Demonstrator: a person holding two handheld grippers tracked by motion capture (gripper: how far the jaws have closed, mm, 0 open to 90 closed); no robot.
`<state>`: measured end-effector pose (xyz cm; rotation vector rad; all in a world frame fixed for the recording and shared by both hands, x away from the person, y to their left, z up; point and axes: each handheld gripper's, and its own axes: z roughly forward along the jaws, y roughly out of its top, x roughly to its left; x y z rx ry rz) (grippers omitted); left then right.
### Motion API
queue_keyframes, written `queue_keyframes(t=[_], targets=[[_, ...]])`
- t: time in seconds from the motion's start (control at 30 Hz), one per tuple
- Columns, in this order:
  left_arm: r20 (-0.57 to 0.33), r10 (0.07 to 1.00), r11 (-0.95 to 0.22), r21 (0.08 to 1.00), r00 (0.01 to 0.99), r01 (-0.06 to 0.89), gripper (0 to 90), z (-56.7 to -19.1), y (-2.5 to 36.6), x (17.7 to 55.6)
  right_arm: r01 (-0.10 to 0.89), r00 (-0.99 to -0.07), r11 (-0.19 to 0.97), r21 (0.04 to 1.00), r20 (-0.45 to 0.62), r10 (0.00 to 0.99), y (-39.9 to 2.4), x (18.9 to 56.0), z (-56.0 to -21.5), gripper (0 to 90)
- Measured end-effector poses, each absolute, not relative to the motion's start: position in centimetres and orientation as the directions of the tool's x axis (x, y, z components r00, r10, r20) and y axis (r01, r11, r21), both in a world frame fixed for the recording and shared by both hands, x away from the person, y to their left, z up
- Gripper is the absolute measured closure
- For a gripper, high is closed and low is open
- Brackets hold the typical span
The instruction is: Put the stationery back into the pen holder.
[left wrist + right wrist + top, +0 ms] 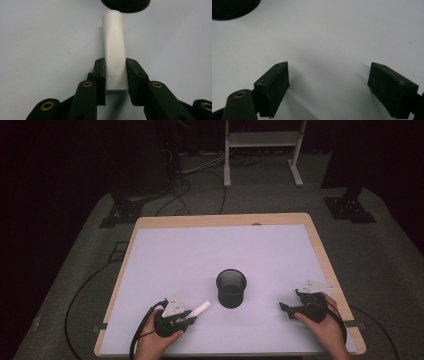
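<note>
Left gripper (115, 75): black jaws, brass pivot pins, small screw holes in pads; grey three-cornered plate (173, 307) on top, black cable (142, 327) trailing. Right gripper (328, 87): same black build.

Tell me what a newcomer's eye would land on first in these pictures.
First, the black mesh cup standing upright near the middle of the white table. Next, the white tube clamped in the left tongs at the table's near left, its free end pointing toward the cup. The right tongs rest at the near right, jaws wide apart with nothing between them.
</note>
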<state>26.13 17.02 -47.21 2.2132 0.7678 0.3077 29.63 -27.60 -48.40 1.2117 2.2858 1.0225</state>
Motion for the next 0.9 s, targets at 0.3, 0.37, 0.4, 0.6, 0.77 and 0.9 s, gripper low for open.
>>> queue_keyframes(t=[0.3, 0.37, 0.4, 0.6, 0.77, 0.9], targets=[[-0.028, 0.608, -0.532, 0.727, 0.794, 0.433, 71.0, -46.9, 17.2, 26.3, 0.564, -0.569, 0.371, 0.738, 0.021, 0.822, -27.6, 29.6, -48.4, 16.2], [-0.031, 0.608, -0.528, 0.731, 0.793, 0.433, 71.0, -46.8, 17.3, 26.2, 0.563, -0.569, 0.371, 0.738, 0.021, 0.822, -27.6, 29.6, -48.4, 16.2], [-0.033, 0.609, -0.525, 0.733, 0.793, 0.434, 71.0, -46.8, 17.3, 26.2, 0.563, -0.569, 0.371, 0.738, 0.021, 0.822, -27.6, 29.6, -48.4, 16.2], [-0.041, 0.612, -0.505, 0.749, 0.790, 0.430, 71.0, -46.1, 17.7, 26.1, 0.563, -0.569, 0.371, 0.738, 0.021, 0.822, -27.6, 29.6, -48.4, 16.2], [-0.050, 0.615, -0.479, 0.770, 0.787, 0.423, 71.0, -45.4, 18.1, 26.0, 0.564, -0.569, 0.370, 0.738, 0.022, 0.822, -27.6, 29.6, -48.4, 16.2], [-0.051, 0.614, -0.469, 0.779, 0.788, 0.416, 71.0, -44.9, 18.3, 26.0, 0.564, -0.569, 0.370, 0.738, 0.022, 0.822, -27.6, 29.6, -48.4, 16.2]])
